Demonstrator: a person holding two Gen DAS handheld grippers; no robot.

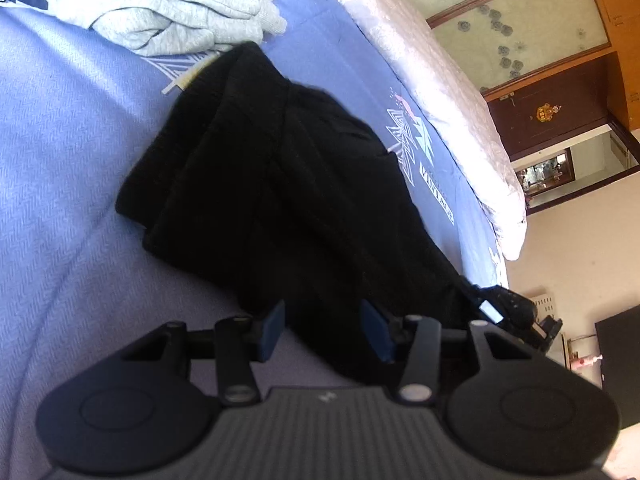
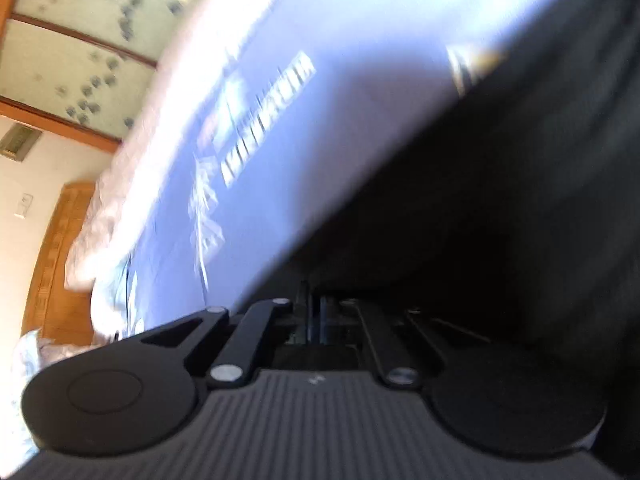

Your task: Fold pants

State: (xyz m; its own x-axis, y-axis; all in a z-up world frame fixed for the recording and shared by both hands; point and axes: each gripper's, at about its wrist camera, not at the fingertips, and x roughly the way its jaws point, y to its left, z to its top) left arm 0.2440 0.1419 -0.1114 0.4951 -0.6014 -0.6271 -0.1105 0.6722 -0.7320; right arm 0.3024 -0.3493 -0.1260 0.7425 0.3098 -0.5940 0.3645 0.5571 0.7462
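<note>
- Already, the black knit pants (image 1: 280,184) are seen bundled in layers on the blue bedsheet (image 1: 60,160), a grey sweatshirt (image 1: 168,8) at twelve o'clock.
- The left gripper (image 1: 326,330) is held spread, empty.
- The right gripper (image 2: 314,316) is pressed together, seemingly on dark cloth; one tidying fold is judged left.

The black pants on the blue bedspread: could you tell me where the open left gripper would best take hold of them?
Probably the near edge of the black pants, the part lying between the left gripper fingers. Come in low and straight ahead over the blue bedspread: that edge is closest and bunched thick enough to pinch. The right gripper looks shut, seemingly on the same dark cloth.
</note>
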